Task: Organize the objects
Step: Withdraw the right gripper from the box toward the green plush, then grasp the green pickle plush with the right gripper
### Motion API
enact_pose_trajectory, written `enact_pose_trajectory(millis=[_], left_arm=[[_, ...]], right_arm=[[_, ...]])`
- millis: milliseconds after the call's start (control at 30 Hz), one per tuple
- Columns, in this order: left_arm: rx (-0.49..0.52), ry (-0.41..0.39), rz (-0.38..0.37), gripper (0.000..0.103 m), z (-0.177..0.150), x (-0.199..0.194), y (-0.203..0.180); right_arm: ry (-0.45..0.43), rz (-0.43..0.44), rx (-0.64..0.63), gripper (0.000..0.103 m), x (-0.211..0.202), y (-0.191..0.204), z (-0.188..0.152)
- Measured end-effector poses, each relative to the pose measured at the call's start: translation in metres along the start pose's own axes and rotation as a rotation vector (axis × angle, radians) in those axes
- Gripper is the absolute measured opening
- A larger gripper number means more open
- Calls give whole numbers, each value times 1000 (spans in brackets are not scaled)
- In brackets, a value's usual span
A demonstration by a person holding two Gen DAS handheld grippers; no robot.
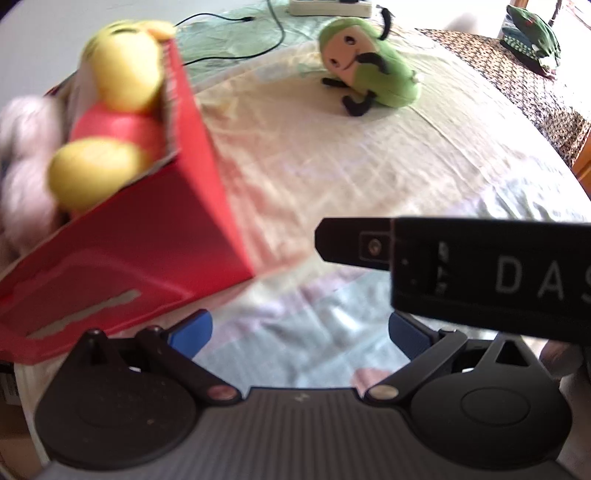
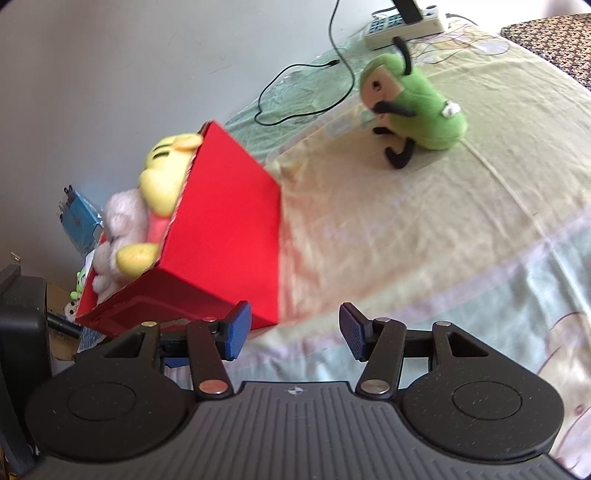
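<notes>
A red box (image 1: 155,236) (image 2: 229,229) stands on the bed at the left. Inside it lie a yellow plush in a red shirt (image 1: 110,122) (image 2: 162,177) and a pale pink plush (image 1: 22,166) (image 2: 118,229). A green plush with black limbs (image 1: 369,62) (image 2: 417,107) lies alone on the sheet farther back. My left gripper (image 1: 299,332) is open and empty, just right of the box's near corner. My right gripper (image 2: 295,332) is open and empty too, beside the box's near right corner. Its black body (image 1: 480,273) crosses the left wrist view at the right.
A white power strip (image 1: 328,7) (image 2: 406,22) and a black cable (image 1: 258,40) (image 2: 303,81) lie at the bed's far edge by the wall. A dark patterned cloth (image 1: 517,81) covers the right side. Blue packaging (image 2: 77,218) sits left of the box.
</notes>
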State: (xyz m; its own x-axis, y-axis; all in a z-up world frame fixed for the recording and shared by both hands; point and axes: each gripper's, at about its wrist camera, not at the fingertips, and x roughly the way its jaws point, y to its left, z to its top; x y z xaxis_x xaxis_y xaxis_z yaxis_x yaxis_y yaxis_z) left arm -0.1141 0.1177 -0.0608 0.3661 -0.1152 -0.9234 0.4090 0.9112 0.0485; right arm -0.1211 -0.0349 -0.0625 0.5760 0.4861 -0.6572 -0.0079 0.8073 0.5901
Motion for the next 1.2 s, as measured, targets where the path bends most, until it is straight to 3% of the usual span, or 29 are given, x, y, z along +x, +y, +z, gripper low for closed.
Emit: enact_pose_trajectory(millis=[633,1200], left_arm=[[1,33,2,101,55,32,-65],[-91,71,78,101,115,69,-61]], right_arm=[[10,-8,38,56,-14,-77,51],[-54,0,93,57,-8,-128,112]])
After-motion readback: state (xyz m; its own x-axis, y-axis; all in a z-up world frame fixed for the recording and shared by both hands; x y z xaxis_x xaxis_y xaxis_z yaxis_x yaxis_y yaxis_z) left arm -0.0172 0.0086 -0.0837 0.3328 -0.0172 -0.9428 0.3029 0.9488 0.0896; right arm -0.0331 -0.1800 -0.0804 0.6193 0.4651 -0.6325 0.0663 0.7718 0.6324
